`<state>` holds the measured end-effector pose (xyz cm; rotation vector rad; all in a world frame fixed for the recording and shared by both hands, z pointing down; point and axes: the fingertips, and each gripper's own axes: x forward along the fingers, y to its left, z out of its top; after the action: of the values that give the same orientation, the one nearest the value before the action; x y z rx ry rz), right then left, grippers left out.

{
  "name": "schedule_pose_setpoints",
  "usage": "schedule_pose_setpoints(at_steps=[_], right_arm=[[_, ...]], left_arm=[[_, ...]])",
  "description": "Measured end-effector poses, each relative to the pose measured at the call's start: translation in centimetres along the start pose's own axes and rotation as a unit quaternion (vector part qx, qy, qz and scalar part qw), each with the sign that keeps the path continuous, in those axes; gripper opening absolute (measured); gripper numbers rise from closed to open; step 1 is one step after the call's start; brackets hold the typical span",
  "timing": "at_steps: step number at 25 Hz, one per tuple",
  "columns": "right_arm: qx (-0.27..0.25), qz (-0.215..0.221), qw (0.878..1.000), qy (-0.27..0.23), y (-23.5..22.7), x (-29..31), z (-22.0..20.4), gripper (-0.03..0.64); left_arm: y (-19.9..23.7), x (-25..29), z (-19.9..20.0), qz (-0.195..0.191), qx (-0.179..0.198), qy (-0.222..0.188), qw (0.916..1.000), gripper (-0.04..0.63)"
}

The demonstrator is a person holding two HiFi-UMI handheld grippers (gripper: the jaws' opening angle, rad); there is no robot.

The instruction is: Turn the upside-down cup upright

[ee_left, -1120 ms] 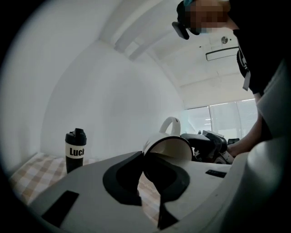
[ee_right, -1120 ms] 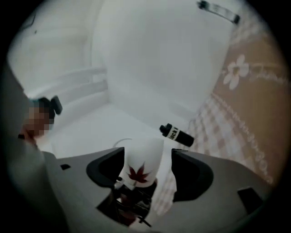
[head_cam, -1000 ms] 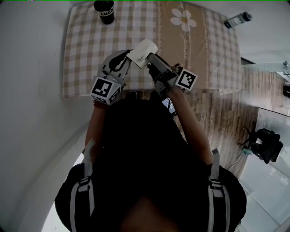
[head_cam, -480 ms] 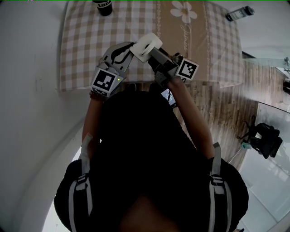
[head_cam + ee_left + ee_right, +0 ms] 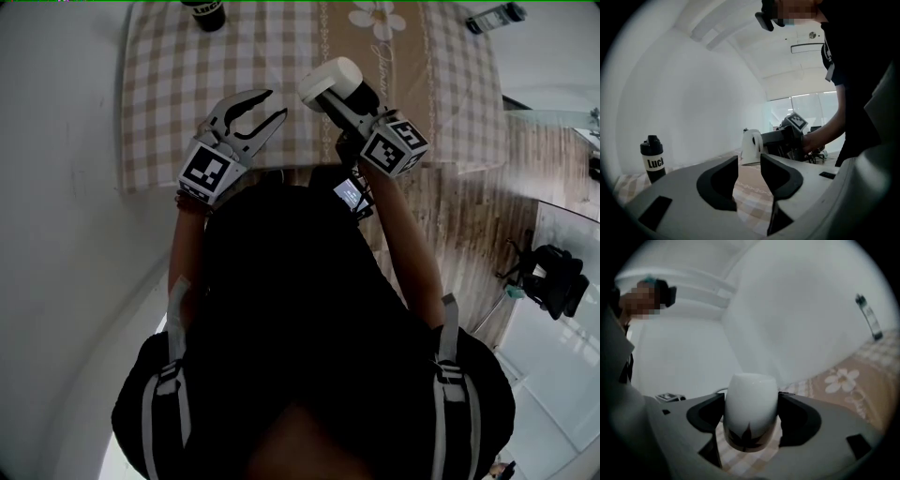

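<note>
A white cup (image 5: 330, 77) with a dark leaf print near one end is clamped sideways between the pads of my right gripper (image 5: 331, 94), above the checked tablecloth (image 5: 169, 94). In the right gripper view the cup (image 5: 751, 404) fills the gap of the right gripper (image 5: 751, 417), printed end lowest. My left gripper (image 5: 272, 105) hangs to the cup's left, apart from it. Its jaws have just been opening and nothing is between them. In the left gripper view, the left gripper (image 5: 749, 165) looks past its fingers at the cup (image 5: 750, 146).
A black bottle (image 5: 208, 11) stands at the table's far left, also in the left gripper view as the black bottle (image 5: 652, 159). A clear bottle (image 5: 494, 16) lies at the far right corner. The table's near edge (image 5: 281, 176) runs just below both grippers.
My left gripper has let go of the cup, opened and drawn away to the left. My right gripper has rolled with the cup and carried it to the right.
</note>
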<state>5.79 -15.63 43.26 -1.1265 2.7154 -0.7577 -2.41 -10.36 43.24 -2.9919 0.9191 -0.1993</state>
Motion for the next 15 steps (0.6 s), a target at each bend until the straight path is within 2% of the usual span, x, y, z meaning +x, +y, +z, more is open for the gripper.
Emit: schedule_pose_setpoints(at_steps=[2, 4, 7, 11, 15], right_arm=[[-0.101, -0.043, 0.994, 0.003, -0.2, -0.1, 0.4, 0.362], [-0.198, -0.076, 0.977, 0.013, 0.1, 0.0, 0.6, 0.362], [-0.287, -0.086, 0.954, 0.021, 1.3, 0.5, 0.5, 0.360], [-0.306, -0.079, 0.948, 0.026, 1.8, 1.0, -0.1, 0.357], [-0.284, -0.080, 0.955, 0.033, 1.0, 1.2, -1.1, 0.354]], left_arm=[[-0.7, 0.6, -0.1, -0.004, 0.021, 0.009, 0.9997, 0.164], [-0.9, 1.2, -0.4, 0.001, 0.035, 0.015, 0.9993, 0.162], [-1.4, 2.1, -0.4, 0.005, 0.042, 0.020, 0.9989, 0.144], [-1.5, 2.8, -0.9, 0.008, 0.047, 0.026, 0.9985, 0.139], [-1.0, 3.3, -1.8, 0.016, 0.016, 0.037, 0.9991, 0.120]])
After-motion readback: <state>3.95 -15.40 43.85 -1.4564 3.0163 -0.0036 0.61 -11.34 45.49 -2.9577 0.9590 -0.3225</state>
